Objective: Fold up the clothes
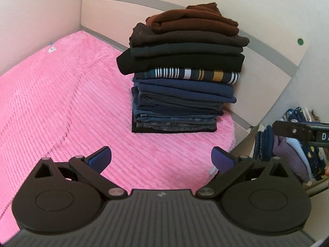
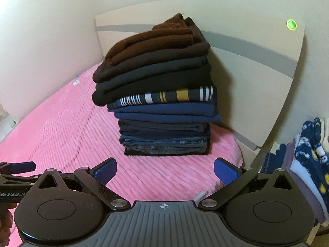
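Clothes are what matters here, and left to right the scene runs so: bare pink ribbed bedspread (image 1: 61, 103) fills the left and near part of the bed, with nothing laid out on it for folding. The left gripper (image 1: 161, 160) hovers over its near edge, jaws wide apart and empty. Toward the far right corner of the bed, close to the pale headboard (image 1: 267, 86), stands a tall stack of folded clothes (image 1: 183, 78) — jeans at the bottom, navy pieces above, a striped garment (image 1: 195, 75) in the middle, black ones over it and a brown knit (image 1: 195, 21) on top. The right gripper (image 2: 164, 173) also points at the stack, jaws spread with nothing between them. Off the bed at far right hangs or lies another batch of garments (image 2: 308, 160), patterned navy and lilac; whether it is folded I cannot tell. By my judgement these are soft, light and limp, so a pinch at a hem or corner suits best. The stack looks top-heavy and slightly uneven — a nudge could topple it.
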`<state>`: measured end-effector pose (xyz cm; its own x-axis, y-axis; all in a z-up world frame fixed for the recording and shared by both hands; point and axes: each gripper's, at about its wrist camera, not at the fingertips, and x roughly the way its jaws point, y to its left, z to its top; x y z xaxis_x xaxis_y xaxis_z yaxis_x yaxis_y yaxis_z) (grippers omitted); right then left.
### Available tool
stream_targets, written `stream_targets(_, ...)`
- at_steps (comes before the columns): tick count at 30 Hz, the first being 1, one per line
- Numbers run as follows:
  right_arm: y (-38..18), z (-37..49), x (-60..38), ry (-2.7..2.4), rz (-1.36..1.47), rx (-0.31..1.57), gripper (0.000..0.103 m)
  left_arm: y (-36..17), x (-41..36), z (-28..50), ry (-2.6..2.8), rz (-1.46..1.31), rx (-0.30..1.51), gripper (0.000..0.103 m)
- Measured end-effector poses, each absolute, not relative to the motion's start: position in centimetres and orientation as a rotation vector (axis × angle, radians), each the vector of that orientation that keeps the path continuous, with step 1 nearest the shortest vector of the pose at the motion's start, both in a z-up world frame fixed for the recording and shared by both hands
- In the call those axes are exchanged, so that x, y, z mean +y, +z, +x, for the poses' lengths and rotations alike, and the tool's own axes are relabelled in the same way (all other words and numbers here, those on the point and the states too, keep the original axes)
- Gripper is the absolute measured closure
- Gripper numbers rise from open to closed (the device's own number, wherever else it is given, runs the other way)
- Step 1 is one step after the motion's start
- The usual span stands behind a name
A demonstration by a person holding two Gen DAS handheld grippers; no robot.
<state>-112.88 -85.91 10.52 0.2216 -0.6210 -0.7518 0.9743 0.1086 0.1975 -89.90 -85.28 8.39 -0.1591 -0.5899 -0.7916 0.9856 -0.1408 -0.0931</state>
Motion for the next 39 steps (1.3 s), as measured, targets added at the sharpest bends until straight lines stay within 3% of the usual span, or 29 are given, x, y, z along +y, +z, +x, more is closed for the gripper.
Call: stream_targets(39,11.2,-111.6,-83.2,-1.301,0.731,0.641,0.0,8.2,-83.2,-90.8,-1.545,0.718,0.715,0.001)
